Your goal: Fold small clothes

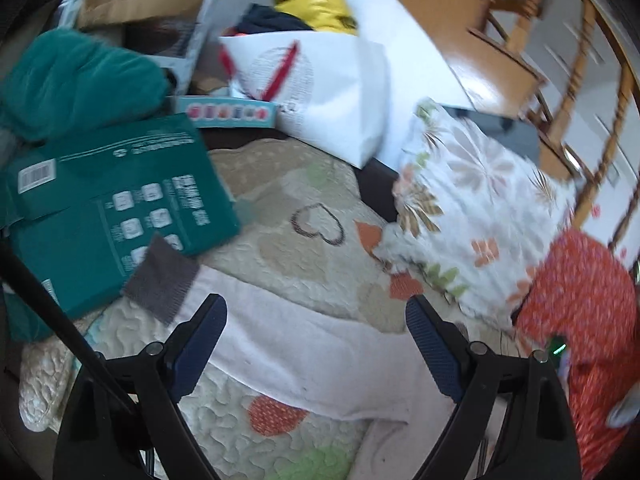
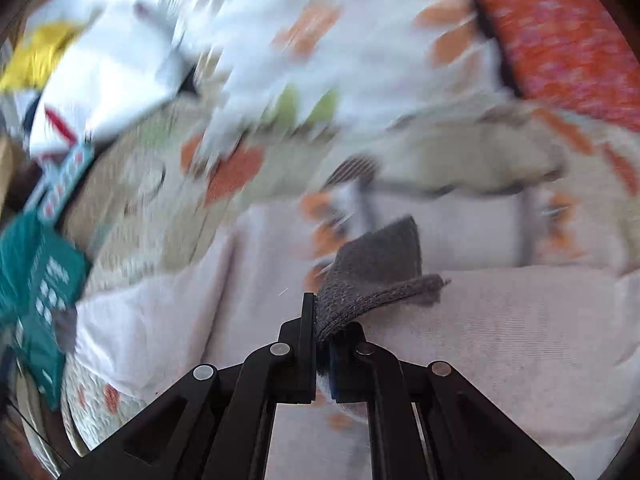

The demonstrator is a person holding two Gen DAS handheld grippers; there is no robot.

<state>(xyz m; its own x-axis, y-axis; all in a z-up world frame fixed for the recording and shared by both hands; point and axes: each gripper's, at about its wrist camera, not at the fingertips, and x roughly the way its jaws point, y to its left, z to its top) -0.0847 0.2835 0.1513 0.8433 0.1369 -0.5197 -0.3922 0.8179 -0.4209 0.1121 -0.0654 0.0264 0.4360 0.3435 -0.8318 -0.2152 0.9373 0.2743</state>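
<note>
quilted heart-print bedspread (image 1: 312, 240). pale pink sock (image 1: 304, 356) with grey knit cuff lies beside teal box (image 1: 116, 208). left claw (image 1: 316, 344) spread above it. right claw (image 2: 320, 344) pinching grey cuff (image 2: 376, 280); shallow bite, cuff may slip mid-fold.

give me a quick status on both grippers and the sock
Left gripper open, empty, over white sock. Right gripper shut on grey sock cuff. Green box lies beside the sock.

Left gripper (image 1: 316, 320) angled downward, fingers spread wide, nothing between. Right gripper (image 2: 322, 332) fingers clamped on grey fabric.
</note>
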